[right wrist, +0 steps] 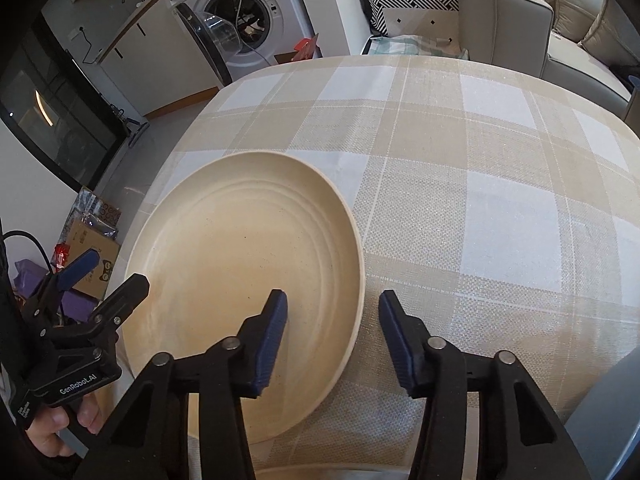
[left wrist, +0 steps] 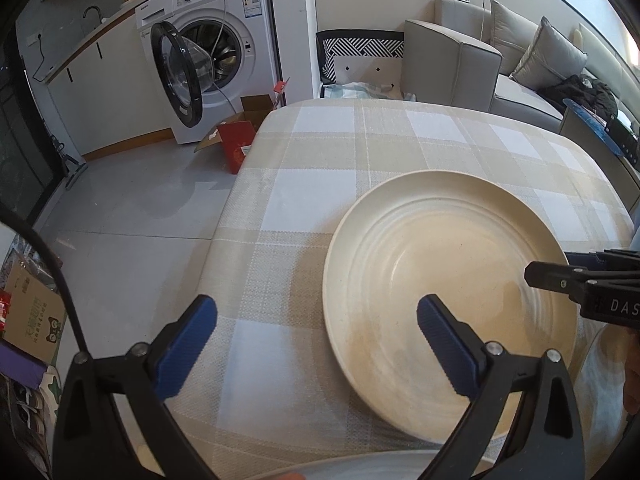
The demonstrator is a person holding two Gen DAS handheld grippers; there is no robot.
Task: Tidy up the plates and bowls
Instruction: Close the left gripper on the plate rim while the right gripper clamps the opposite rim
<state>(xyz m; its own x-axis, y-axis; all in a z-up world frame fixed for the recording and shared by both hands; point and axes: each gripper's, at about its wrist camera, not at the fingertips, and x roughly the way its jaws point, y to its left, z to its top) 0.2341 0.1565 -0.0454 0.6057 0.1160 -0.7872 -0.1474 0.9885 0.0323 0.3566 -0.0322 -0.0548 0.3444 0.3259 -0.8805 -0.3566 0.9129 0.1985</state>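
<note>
A large cream plate (left wrist: 440,248) with ridged rings lies flat on the checked tablecloth (left wrist: 304,184). My left gripper (left wrist: 316,340) is open and straddles the plate's left rim: one blue finger is over the cloth and the other over the plate's inside. My right gripper (right wrist: 334,332) straddles the right rim of the same plate (right wrist: 240,264), its jaws narrower. Gaps show on both sides of the rim, so its pads do not press on it. Each gripper shows in the other's view, the right gripper (left wrist: 560,280) and the left gripper (right wrist: 108,276). The pale rim of a second dish (left wrist: 360,464) peeks in at the bottom edge.
The table's left edge (left wrist: 224,216) drops to a tiled floor with cardboard boxes (left wrist: 236,136). Behind them a washing machine (left wrist: 208,40) has its door open. A grey sofa (left wrist: 480,60) stands beyond the far edge. A grey-blue object (right wrist: 608,420) lies at the near right.
</note>
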